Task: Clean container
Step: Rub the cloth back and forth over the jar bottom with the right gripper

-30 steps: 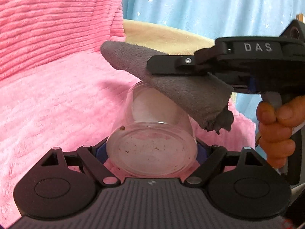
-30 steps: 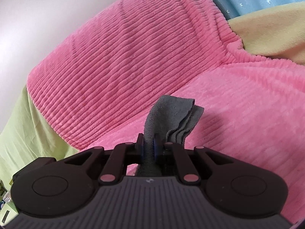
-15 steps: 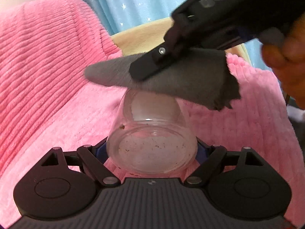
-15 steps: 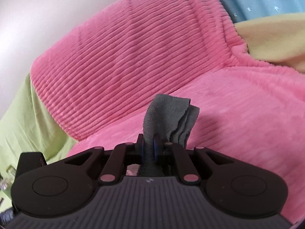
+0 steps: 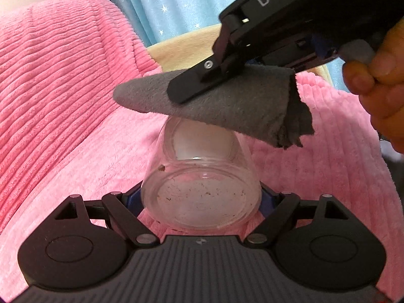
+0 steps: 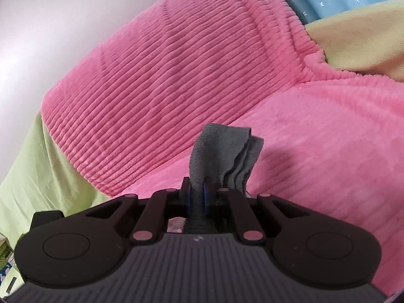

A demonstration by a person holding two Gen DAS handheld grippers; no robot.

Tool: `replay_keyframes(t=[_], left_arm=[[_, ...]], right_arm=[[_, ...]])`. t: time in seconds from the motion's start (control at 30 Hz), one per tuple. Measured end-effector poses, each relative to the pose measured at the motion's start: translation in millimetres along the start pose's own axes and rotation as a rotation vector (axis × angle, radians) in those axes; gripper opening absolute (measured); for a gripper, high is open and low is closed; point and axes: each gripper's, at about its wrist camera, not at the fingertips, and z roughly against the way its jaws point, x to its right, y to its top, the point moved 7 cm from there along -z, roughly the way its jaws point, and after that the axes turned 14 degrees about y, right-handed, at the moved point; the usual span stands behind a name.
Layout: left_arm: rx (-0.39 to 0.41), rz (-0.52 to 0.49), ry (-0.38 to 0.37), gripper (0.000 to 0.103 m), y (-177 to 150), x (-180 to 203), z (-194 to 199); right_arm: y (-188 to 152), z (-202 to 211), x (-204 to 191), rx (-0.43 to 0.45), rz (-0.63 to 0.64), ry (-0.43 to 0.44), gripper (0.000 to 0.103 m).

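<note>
My left gripper (image 5: 200, 198) is shut on a clear glass container (image 5: 199, 176), held by its base, with its mouth pointing away from the camera. Dark specks cling to the inside of its bottom. Over the container's mouth hangs a folded grey cloth (image 5: 222, 103), clamped in my right gripper (image 5: 188, 92), which a person's hand (image 5: 378, 80) holds from the upper right. In the right wrist view the right gripper (image 6: 198, 197) is shut on the same grey cloth (image 6: 222, 151), whose folded end sticks out forward. The container is hidden in that view.
A pink ribbed plush blanket (image 5: 63, 88) covers a sofa-like seat and back below both grippers. A yellow cushion (image 6: 358, 40) and a blue star-patterned curtain (image 5: 176, 2) lie behind. A light green sheet (image 6: 32, 171) hangs at the left in the right wrist view.
The right gripper with the cloth has tilted from level to pointing down-left over the container's mouth and its hand has risen. The left gripper holds the container still.
</note>
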Motion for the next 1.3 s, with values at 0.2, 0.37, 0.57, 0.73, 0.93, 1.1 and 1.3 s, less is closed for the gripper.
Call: replay_keyframes(t=[0.2,0.37,0.57,0.73,0.93,1.1,1.3], left_arm=[[-0.004,0.014,-0.006,0.085,1,-3,-2],[0.003,-0.003,0.000,0.085,3,-1,-1],[-0.035,0.190,-0.104,0.086,3,-17,-5],[-0.065,0.365,-0.193,0.086,1,-32,-10],[-0.074,0.317,-0.173,0.086,2,-27,-13],[-0.066,0.304,-0.169,0.085,1,-25,-11],[-0.052,0.251,-0.145,0.085,3,-19,-9]], right_arm=[[-3,-3,-1,-0.021,-0.012,0.047,0.007],[9,7,21,0.076,-0.031,-0.086,0.006],[7,4,21,0.070,-0.013,-0.099,0.007],[8,6,23,0.078,-0.035,-0.090,0.007],[3,7,14,0.070,-0.034,-0.084,0.007],[-7,0,-6,0.005,-0.013,-0.013,0.007],[4,5,9,0.050,0.005,-0.091,0.007]])
